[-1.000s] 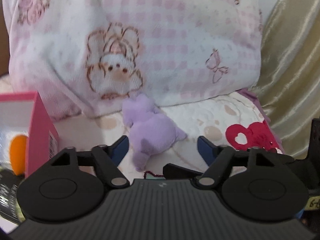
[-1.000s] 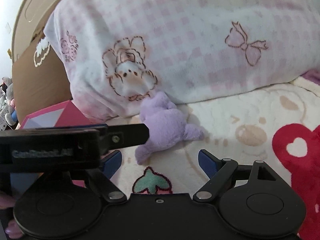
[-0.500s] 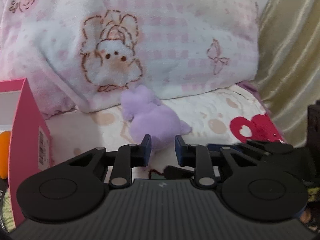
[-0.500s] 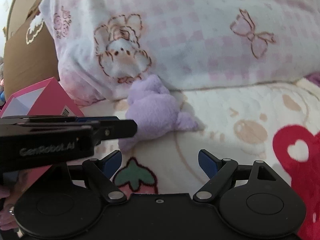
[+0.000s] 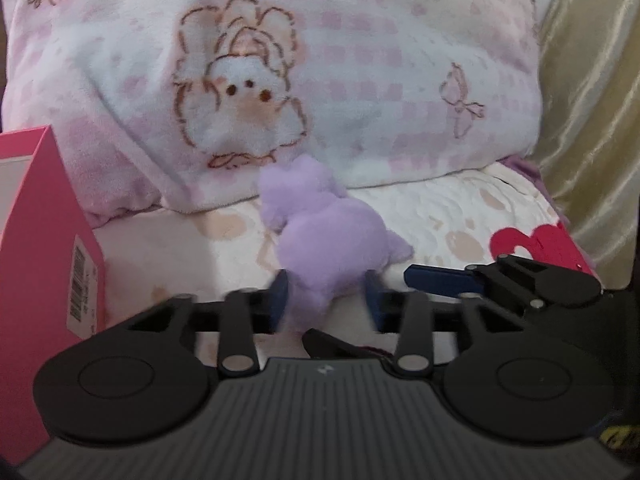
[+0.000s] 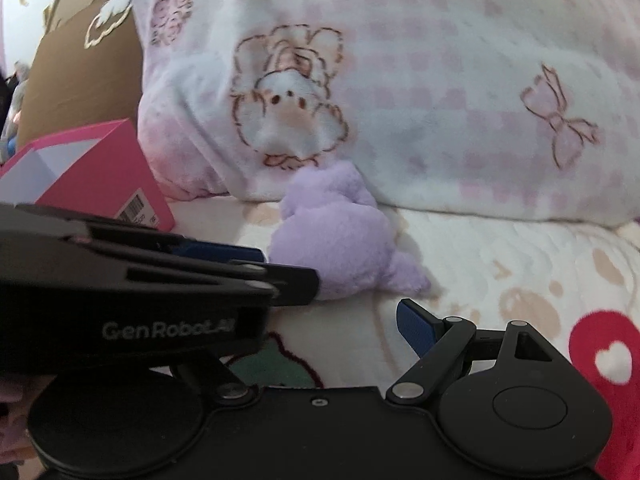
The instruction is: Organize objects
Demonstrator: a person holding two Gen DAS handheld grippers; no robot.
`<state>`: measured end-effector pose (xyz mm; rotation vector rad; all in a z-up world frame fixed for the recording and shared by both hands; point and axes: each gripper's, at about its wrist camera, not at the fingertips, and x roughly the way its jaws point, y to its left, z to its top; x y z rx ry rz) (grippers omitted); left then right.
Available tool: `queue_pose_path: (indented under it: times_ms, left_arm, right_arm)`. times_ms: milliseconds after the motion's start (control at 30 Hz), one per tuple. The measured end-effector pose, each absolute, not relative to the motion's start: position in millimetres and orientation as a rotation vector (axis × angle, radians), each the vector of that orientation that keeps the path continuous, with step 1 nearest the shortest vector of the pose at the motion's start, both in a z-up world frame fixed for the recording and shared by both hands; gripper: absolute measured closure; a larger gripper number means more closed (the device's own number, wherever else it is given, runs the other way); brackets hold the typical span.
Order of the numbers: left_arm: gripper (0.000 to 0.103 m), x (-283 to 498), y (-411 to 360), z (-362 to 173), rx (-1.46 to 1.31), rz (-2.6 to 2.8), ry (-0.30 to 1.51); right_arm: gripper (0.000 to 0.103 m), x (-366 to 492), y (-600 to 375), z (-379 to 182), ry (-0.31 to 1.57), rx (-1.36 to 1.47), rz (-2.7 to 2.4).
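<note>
A small purple plush toy (image 5: 332, 236) (image 6: 344, 240) lies on the cream bed cover (image 5: 460, 208), its head against the big pink-and-white pillow (image 5: 360, 80). My left gripper (image 5: 326, 300) is low over the bed. Its jaws are opening, and the toy's near end sits between the blue pads with a gap on the right side. In the right wrist view the left gripper (image 6: 280, 280) crosses from the left, side on, reaching the toy. My right gripper (image 6: 320, 324) is open with nothing between its fingers. Its left finger is hidden behind the left gripper, and its right fingertip (image 6: 414, 328) is near the toy.
A pink open box (image 5: 40, 260) (image 6: 100, 168) stands on the left. A brown cardboard box (image 6: 80, 72) rises behind it. A gold curtain (image 5: 592, 120) hangs on the right. The cover carries a red heart patch (image 6: 608, 360). The right gripper's finger (image 5: 440, 280) shows at the left view's right side.
The left gripper's jaws closed almost fully just short of the toy, then reopened around its near end as the gripper sank. The right gripper rolled and drew closer to the toy.
</note>
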<state>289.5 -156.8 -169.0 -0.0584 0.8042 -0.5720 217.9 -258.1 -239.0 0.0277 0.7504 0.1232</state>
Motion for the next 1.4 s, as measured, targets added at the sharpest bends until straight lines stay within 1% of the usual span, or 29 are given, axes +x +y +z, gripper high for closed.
queue_pose_path:
  times_ms: [33,167,233,333,367,400,433,467,500,567,633,700,767,933,1000,1033,1100,1200,1300,1400]
  left_arm:
    - [0.052,290.1,-156.9,-169.8,-0.052,-0.561,0.807]
    - [0.052,291.8,-156.9,-173.4,-0.058,-0.562,0.785]
    - [0.058,293.8,-155.4,-175.7,-0.093,-0.585,0.788]
    - [0.074,296.6,-154.9,-177.8,-0.133,-0.606,0.781]
    - [0.075,297.1,-155.7,-178.1,-0.125,-0.601,0.785]
    - [0.079,296.6,-155.5,-177.9,-0.129,-0.61,0.783]
    - [0.085,295.6,-155.1,-177.1,-0.139,-0.625,0.78]
    - [0.086,294.7,-155.0,-176.3,-0.151,-0.639,0.782]
    - [0.089,293.8,-155.6,-175.5,-0.157,-0.651,0.785]
    - [0.09,292.5,-157.0,-174.2,-0.159,-0.663,0.795]
    - [0.091,292.0,-156.5,-174.0,-0.185,-0.679,0.807]
    - [0.091,291.8,-156.5,-174.4,-0.204,-0.69,0.824]
    - [0.091,290.4,-155.7,-173.5,-0.21,-0.689,0.825]
    - [0.09,291.2,-151.3,-170.2,-0.239,-0.675,0.81]
    - [0.09,291.4,-150.5,-168.7,-0.238,-0.662,0.804]
    - [0.09,291.3,-149.7,-168.4,-0.238,-0.654,0.804]
    - [0.087,291.7,-149.2,-169.8,-0.253,-0.636,0.823]
    - [0.087,292.4,-151.1,-172.1,-0.284,-0.624,0.86]
    - [0.083,289.3,-151.4,-173.8,-0.296,-0.628,0.869]
    - [0.083,285.0,-153.8,-175.1,-0.291,-0.617,0.891]
  right_arm:
    - [0.017,219.1,-256.9,-239.9,0.751,0.012,0.125]
    - [0.017,222.6,-254.8,-242.8,0.758,-0.029,0.132]
    - [0.017,222.9,-255.2,-243.2,0.753,-0.031,0.137]
    - [0.017,220.9,-252.3,-242.8,0.717,-0.057,0.138]
    - [0.017,220.9,-250.2,-242.3,0.703,-0.07,0.127]
    - [0.017,221.4,-248.3,-241.9,0.693,-0.078,0.118]
    - [0.017,222.8,-246.2,-241.1,0.691,-0.077,0.116]
    - [0.016,223.4,-244.8,-240.9,0.69,-0.075,0.115]
    - [0.016,223.4,-244.0,-241.1,0.686,-0.08,0.101]
    - [0.016,223.2,-245.7,-242.1,0.686,-0.089,0.083]
    - [0.021,223.0,-248.9,-243.8,0.697,-0.08,0.068]
    - [0.029,223.4,-251.3,-244.4,0.71,-0.074,0.052]
    - [0.035,224.1,-253.0,-245.1,0.722,-0.073,0.04]
    - [0.04,227.8,-258.3,-247.9,0.765,-0.019,0.021]
    - [0.05,229.1,-261.6,-247.9,0.774,0.002,0.023]
    - [0.053,229.6,-262.8,-247.6,0.779,0.009,0.024]
    - [0.07,228.7,-266.0,-244.5,0.791,0.017,0.031]
    - [0.084,226.1,-270.8,-241.0,0.825,0.02,0.042]
    - [0.085,222.3,-277.6,-237.4,0.86,0.038,0.033]
    - [0.086,214.5,-281.5,-229.7,0.899,0.033,0.02]
